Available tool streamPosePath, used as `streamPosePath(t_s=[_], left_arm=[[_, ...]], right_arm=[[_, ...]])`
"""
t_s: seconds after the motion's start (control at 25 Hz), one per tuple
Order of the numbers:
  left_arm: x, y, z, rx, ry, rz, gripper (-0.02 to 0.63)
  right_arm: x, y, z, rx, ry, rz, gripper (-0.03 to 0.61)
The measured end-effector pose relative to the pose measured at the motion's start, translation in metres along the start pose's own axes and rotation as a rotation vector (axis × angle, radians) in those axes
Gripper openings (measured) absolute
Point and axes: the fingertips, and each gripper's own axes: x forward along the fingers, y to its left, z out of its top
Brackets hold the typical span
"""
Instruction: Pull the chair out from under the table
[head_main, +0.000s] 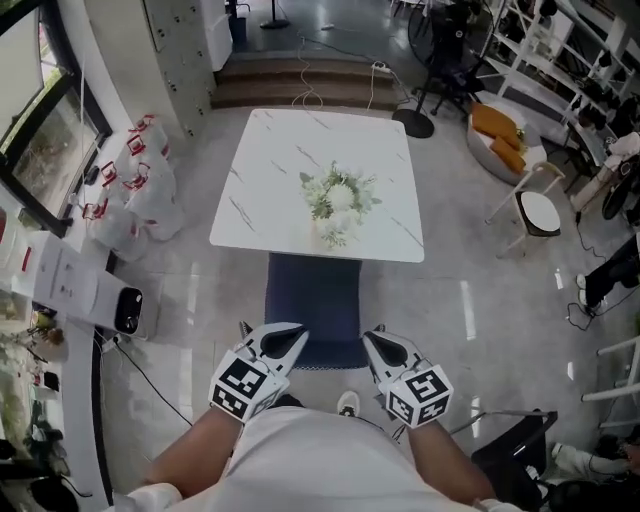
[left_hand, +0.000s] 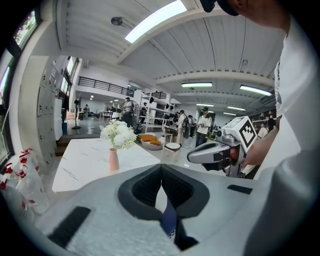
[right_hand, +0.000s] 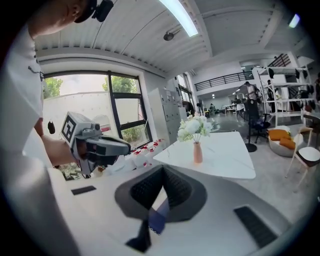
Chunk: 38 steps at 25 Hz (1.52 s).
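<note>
The chair (head_main: 313, 300) is tucked under the near edge of the white surface (head_main: 270, 170). Only its blue seat and back edge stick out toward the person.

The left gripper (head_main: 292, 343) and right gripper (head_main: 378, 347) hang just over that back edge, one toward each corner. Both have their jaws pressed together with nothing between them; each gripper view shows only a sliver of blue chair past the closed jaws.

With the jaws closed there is no hold on the chair, so a pull now would likely slip off the back. They need to open and clamp the edge first. An uneven tug from one side could skew the chair into the legs of the surface, and that jolt might tip the flowers (head_main: 340, 197), which stand near that edge. The person also stands close behind the chair, leaving little room to draw it back.

The chair's front and legs are hidden under the surface. I cannot tell whether the jaw tips touch the backrest or hover above it.
</note>
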Motion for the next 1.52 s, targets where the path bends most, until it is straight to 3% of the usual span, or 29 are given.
streamPosePath(t_s=[0.36,0.76,1.12,1.52], left_arm=[[-0.001,-0.007,0.004,-0.006,-0.013,0.095,0.009],[-0.02,-0.006,0.015,0.017,-0.046,0.06,0.009],[-0.045,0.001,-0.001,0.005,-0.055,0.06,0.009],[-0.06,0.001,-0.009,-0.004,-0.07,0.074,0.009]], right_arm=[[-0.007,-0.003,-0.004,-0.008,-0.004,0.081,0.006],[-0.016,0.017,0.013,0.025,-0.06,0.029,0.006],[-0.009,0.038,-0.006,0.054,-0.038,0.007,0.006],[-0.004,0.048,0.0,0.02,-0.034,0.02,0.006]])
